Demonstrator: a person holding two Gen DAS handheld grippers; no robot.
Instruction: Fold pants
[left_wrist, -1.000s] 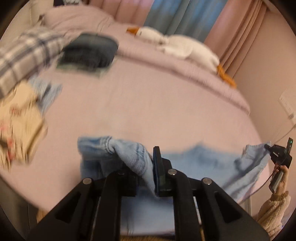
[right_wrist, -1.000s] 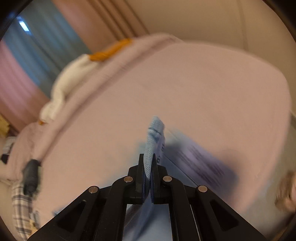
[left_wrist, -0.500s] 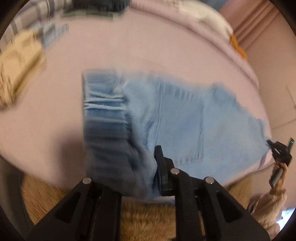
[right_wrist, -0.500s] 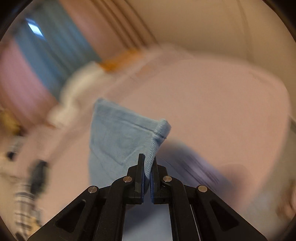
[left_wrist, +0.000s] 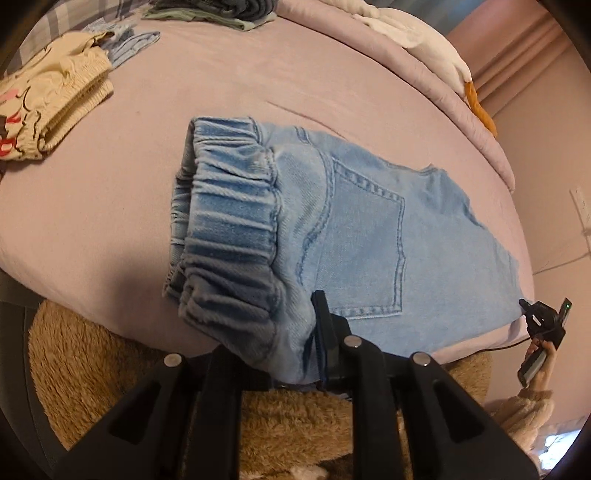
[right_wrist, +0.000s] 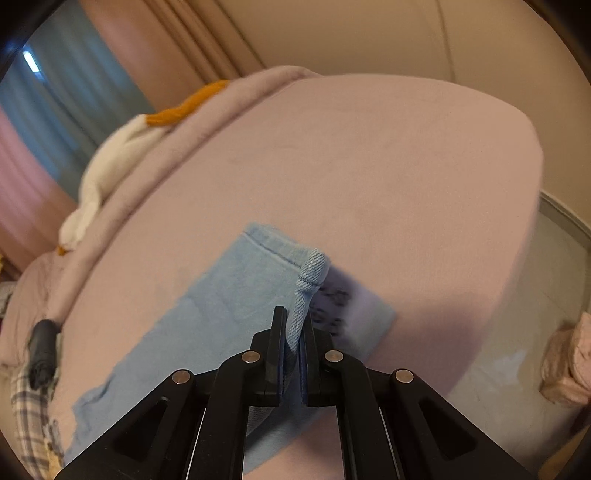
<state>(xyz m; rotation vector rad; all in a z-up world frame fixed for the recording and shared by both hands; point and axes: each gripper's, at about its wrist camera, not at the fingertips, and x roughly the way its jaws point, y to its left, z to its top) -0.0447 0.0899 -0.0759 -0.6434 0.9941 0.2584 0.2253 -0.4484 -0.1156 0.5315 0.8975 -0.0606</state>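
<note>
Light-blue jeans (left_wrist: 373, 236) spread flat on the pink bed (left_wrist: 229, 74), back pocket up. Left gripper (left_wrist: 295, 343) clamped on the elastic waistband at 6 o'clock; right gripper (right_wrist: 293, 339) pinching a leg hem. Cream folded clothes (left_wrist: 48, 107) lying at 10 o'clock.

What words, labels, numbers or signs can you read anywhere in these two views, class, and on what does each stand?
None can be read in full.
Cream shorts: red and dark printed shapes, cut off at the picture's edge, not readable.
Jeans: dark marks near the hem in the right wrist view, blurred, unreadable.
Device by the right claw: a green light, no text.
</note>
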